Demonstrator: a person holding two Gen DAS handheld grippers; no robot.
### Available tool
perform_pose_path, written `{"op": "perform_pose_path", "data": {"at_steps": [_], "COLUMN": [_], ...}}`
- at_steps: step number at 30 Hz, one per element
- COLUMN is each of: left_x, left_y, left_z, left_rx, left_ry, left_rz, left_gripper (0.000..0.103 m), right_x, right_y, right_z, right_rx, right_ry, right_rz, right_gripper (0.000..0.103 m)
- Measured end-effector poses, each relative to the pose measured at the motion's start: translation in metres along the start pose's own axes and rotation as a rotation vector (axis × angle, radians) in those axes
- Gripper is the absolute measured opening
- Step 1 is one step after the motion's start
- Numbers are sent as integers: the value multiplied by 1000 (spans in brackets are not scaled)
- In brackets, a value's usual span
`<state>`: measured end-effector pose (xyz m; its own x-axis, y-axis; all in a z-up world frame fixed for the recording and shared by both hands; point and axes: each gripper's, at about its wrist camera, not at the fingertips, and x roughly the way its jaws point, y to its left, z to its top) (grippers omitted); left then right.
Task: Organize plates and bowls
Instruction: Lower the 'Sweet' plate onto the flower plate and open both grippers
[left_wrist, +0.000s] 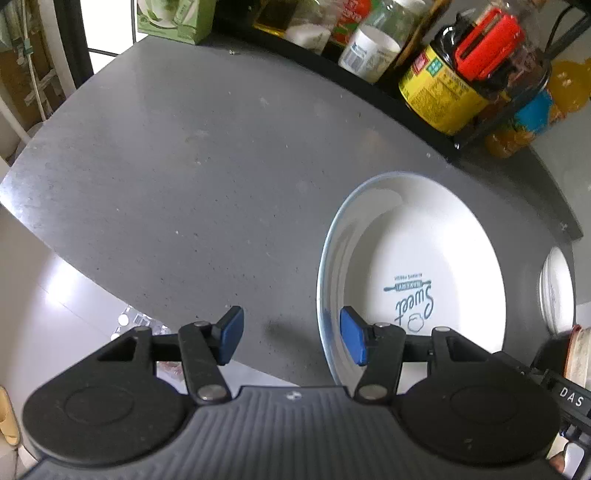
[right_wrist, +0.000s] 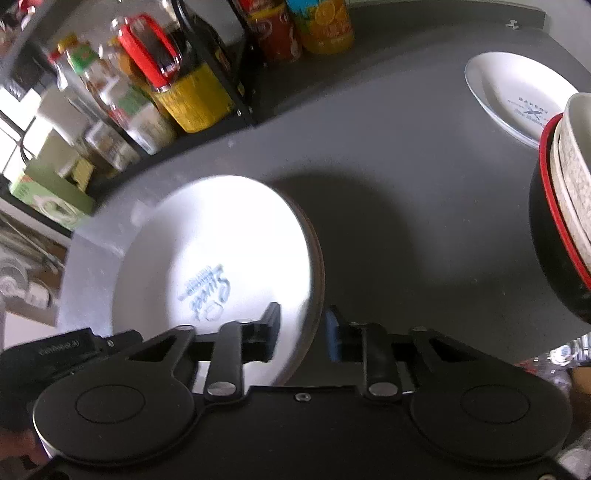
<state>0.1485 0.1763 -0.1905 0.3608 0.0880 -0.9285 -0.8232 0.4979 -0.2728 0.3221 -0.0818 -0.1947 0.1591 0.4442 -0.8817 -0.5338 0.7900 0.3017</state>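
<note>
Two grippers over a grey tabletop (left_wrist: 166, 166), plates and bowls about.
The left gripper (left_wrist: 291, 334) gapes wide, empty, one finger over the rim of the "Sweet" plate (left_wrist: 417, 258) at 4 o'clock. Only the right view shows that plate is a stack, its edge between the right gripper's (right_wrist: 303, 330) parted fingers, plus a second plate (right_wrist: 513, 92) at 1 o'clock and nested bowls (right_wrist: 565, 206) at 3 o'clock, perhaps three.

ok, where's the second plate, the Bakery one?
The Bakery plate lies on the grey counter at upper right of the right wrist view, just behind the stacked bowls and well apart from the Sweet plate.
</note>
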Motion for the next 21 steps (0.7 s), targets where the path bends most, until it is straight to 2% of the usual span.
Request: {"op": "perform_pose_path", "data": {"at_steps": [6,9,11,15,17,19,21], "left_x": [9,9,5,-4,-9,-15,-22], "left_y": [7,2,-1,-6,-13,-23,-32], "left_z": [-2,0,1,6,8,8,8], "left_rx": [-35,-10,-3,-8,3,24,34], "left_ry": [26,29,20,20,23,20,19], "left_rz": [-38,-17,-1,-22,-27,-32,-40], "left_gripper": [56,56,56,56,57,57,58], "right_x": [0,-2,-5,-17,-25,-34,-45], "right_y": [-2,-1,0,-2,-2,-3,-4], "right_z": [0,1,2,5,7,10,13], "right_rx": [14,20,25,30,18,14,2], "right_ry": [-8,-7,-10,-13,-21,-27,-47], "right_rz": [9,4,3,40,50,56,51], "right_gripper": [9,7,8,11,17,41,55]}}
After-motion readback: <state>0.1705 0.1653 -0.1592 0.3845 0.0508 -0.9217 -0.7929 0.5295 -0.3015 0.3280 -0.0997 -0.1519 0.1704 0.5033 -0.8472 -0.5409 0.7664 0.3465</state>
